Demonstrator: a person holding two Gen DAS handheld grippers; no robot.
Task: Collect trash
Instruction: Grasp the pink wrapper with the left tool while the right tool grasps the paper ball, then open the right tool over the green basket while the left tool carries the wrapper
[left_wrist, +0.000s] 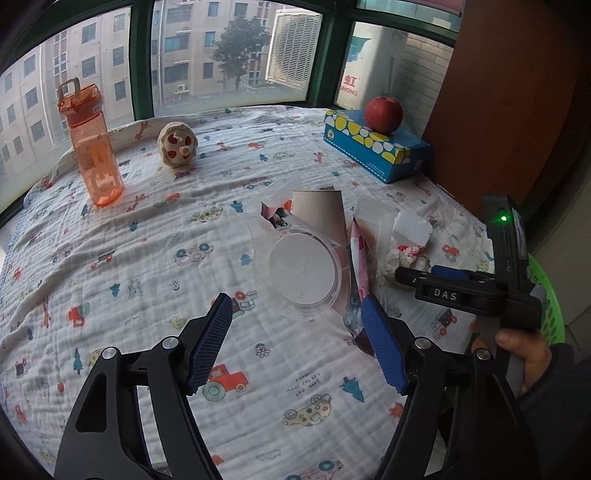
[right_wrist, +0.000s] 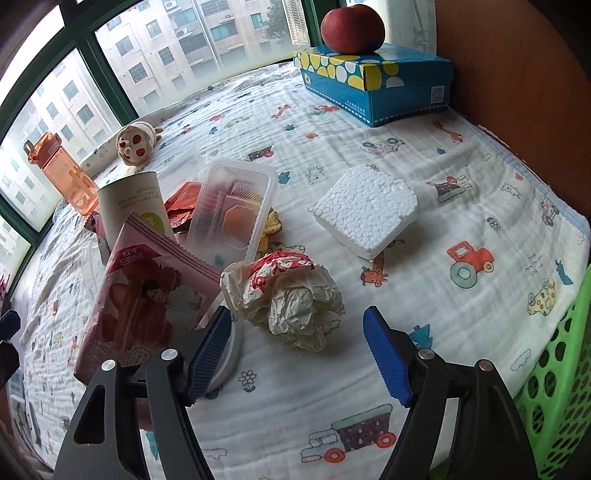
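Above the crumpled wrapper (right_wrist: 286, 299), both hand-held grippers, right (right_wrist: 297, 354) and left (left_wrist: 297, 343), stand spread, pinching nothing.

A see-through orange plastic water bottle (left_wrist: 94, 146) stands far left beside a small cream plush toy (left_wrist: 178, 145). A round red apple (left_wrist: 384, 114) sits on the blue spotted cardboard tissue box (left_wrist: 373, 147), far right.

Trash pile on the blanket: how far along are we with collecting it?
Done: nothing visibly binned yet. In hand: nothing; the right gripper stands open around the crumpled paper wrapper, the left gripper open by the clear plastic lid. Left: pink snack bag, plastic tray, foam block, all bound for the green basket.
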